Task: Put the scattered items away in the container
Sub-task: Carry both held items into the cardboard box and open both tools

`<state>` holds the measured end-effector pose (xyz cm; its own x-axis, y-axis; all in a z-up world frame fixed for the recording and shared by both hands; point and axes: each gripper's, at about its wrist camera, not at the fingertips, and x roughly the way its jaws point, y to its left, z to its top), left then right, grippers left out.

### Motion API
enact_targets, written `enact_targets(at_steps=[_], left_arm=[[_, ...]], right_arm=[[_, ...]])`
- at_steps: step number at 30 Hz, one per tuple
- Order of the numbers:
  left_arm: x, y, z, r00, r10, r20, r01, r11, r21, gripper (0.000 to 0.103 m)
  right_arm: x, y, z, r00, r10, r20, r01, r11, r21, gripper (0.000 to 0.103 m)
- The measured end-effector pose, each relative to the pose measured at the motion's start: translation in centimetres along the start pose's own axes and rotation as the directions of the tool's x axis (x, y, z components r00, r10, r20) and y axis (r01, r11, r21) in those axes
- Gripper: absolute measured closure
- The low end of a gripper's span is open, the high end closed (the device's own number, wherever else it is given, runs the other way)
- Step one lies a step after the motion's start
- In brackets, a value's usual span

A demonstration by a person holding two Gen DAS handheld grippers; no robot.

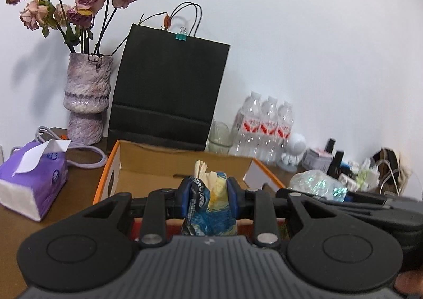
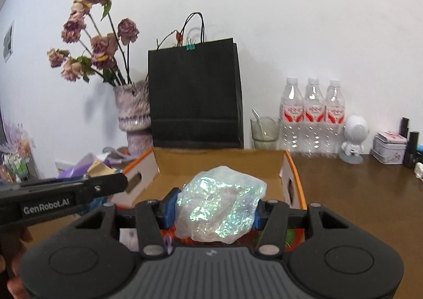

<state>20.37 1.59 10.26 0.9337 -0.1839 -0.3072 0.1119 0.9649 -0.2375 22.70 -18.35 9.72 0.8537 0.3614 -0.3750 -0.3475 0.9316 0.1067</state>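
**Both claws loaded, over the box**

Left claw pinches a blue-and-yellow printed packet; pale flat sticks poke out of its top. The blue pads press its sides and the wrapper creases between them, so we judge it light, soft and thin-walled. Contents may be stiff; we cannot tell more. The hold sits at mid-height, which looks sound: lower would crumple the base, higher would catch only loose film.

Right claw pinches an iridescent crinkled bundle, film or cellophane by its look. It bulges above and below the pads. We judge it very light, springy and slick. Its shape will give under pressure, so the middle of its bulk is the place to hold, as it is held at present. A loose edge would likely slip out.

Both items hang above the near edge of the open cardboard box, which stands on the tabletop before a black bag. Neither item looks fragile; we judge a short drop into the box harmless.
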Motion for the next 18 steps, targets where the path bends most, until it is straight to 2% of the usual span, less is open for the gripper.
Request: enact_targets(at_steps=[9, 15, 18], left_arm=[[4.8, 2.1, 2.6, 0.999, 0.032, 0.009, -0.032, 0.996, -0.079, 0.074], [8.1, 3.0, 2.5, 0.997, 0.077, -0.031, -0.079, 0.994, -0.069, 0.074], [9.3, 3.6, 1.8, 0.992, 0.101, -0.071, -0.105, 0.992, -0.065, 0.074]], right_arm=[[5.4, -0.1, 2.4, 1.0, -0.001, 0.01, 0.001, 1.0, 0.027, 0.053], [8.7, -1.0, 2.8, 1.0, -0.002, -0.029, 0.003, 1.0, 0.029, 0.053], [10.2, -1.4, 2.0, 0.997, 0.001, -0.076, 0.002, 0.999, 0.033, 0.053]])
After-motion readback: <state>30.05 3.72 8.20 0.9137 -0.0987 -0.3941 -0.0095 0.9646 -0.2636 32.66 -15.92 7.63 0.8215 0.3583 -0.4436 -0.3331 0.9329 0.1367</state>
